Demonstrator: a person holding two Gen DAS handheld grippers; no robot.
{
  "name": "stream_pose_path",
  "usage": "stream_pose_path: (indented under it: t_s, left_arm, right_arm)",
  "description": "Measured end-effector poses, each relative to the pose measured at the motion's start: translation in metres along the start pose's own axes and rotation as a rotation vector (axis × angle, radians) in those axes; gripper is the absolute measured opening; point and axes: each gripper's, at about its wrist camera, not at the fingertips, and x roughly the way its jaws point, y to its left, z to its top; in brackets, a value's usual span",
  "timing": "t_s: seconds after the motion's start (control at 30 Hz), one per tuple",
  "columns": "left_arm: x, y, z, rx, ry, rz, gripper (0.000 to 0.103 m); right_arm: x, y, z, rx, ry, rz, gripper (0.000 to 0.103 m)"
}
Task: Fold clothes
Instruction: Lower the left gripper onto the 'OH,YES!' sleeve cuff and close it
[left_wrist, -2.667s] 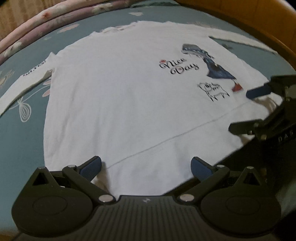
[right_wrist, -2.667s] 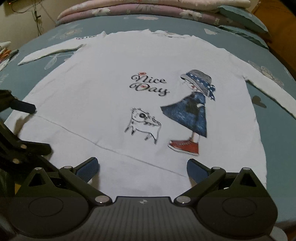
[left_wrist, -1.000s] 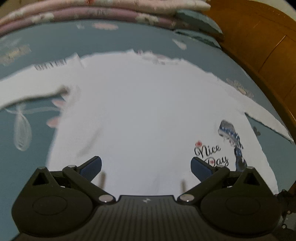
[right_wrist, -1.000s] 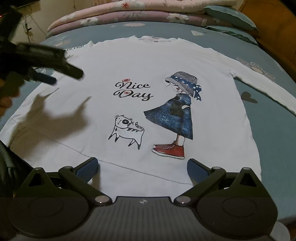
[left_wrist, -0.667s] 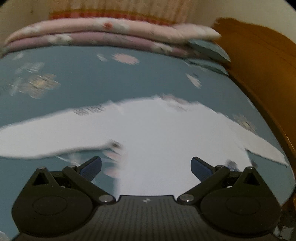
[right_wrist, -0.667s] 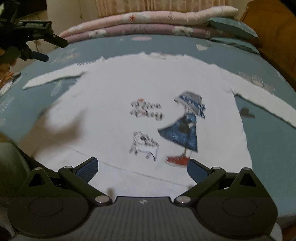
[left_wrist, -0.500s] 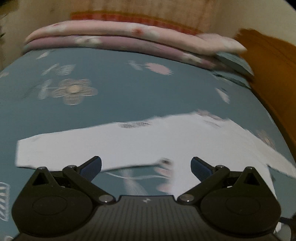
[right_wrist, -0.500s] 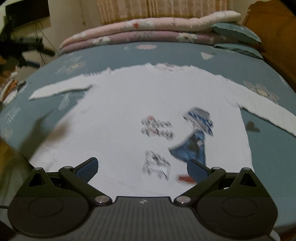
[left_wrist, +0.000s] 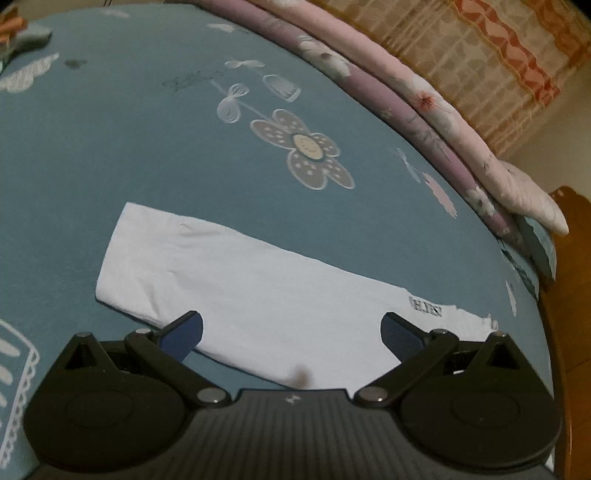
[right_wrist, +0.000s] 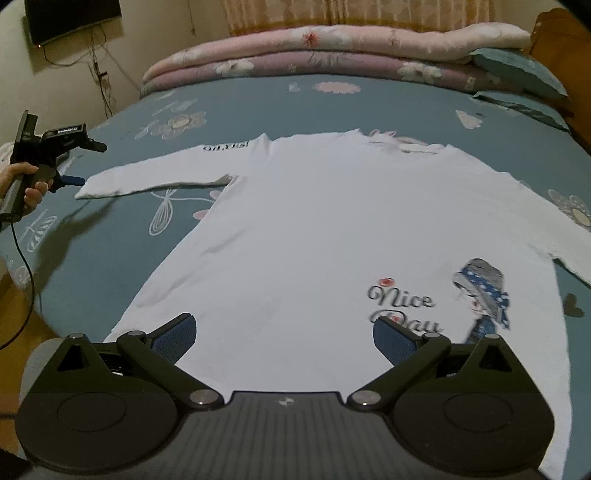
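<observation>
A white long-sleeved shirt (right_wrist: 332, 229) with a "Nice Day" print and a girl figure lies flat, face up, on the blue flowered bed (right_wrist: 110, 236). Its left sleeve (left_wrist: 236, 280) stretches out sideways. My left gripper (left_wrist: 291, 332) is open and empty, hovering just above that sleeve near its cuff; it also shows in the right wrist view (right_wrist: 86, 164), beside the cuff. My right gripper (right_wrist: 284, 338) is open and empty above the shirt's lower body. The right sleeve (right_wrist: 554, 225) runs off to the right.
Folded pink and purple quilts (right_wrist: 332, 51) and teal pillows (right_wrist: 517, 70) lie along the bed's far end. A wooden headboard (left_wrist: 569, 295) stands to the right. The bed's left edge (right_wrist: 33, 295) drops to the floor. A cable hangs from the left gripper.
My left gripper has swung from the shirt's hem, left across the body, out to the left sleeve's cuff. My right gripper has risen and shifted left over the shirt. Both stay open.
</observation>
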Motion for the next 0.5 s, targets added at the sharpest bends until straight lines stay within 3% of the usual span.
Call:
stream_pose_path:
  t_s: [0.2,0.23,0.33,0.5]
  left_arm:
    - [0.002,0.033,-0.003,-0.044,-0.019,-0.057,0.102]
    - [0.0,0.036,-0.003,-0.052,-0.027,-0.046,0.102]
    - [-0.01,0.039,0.001,-0.054,-0.053,0.097,0.1]
    - [-0.025,0.054,-0.011,-0.212,-0.077,-0.106,0.1]
  right_arm:
    - [0.021,0.018,0.004,-0.04,0.042,-0.004,0.103]
    - [0.023,0.019,0.004,-0.046,0.046,-0.011,0.103]
    - [0.025,0.023,0.005,-0.058,0.052,-0.02,0.103]
    - [0.029,0.023,0.004,-0.054,0.057,-0.016,0.103]
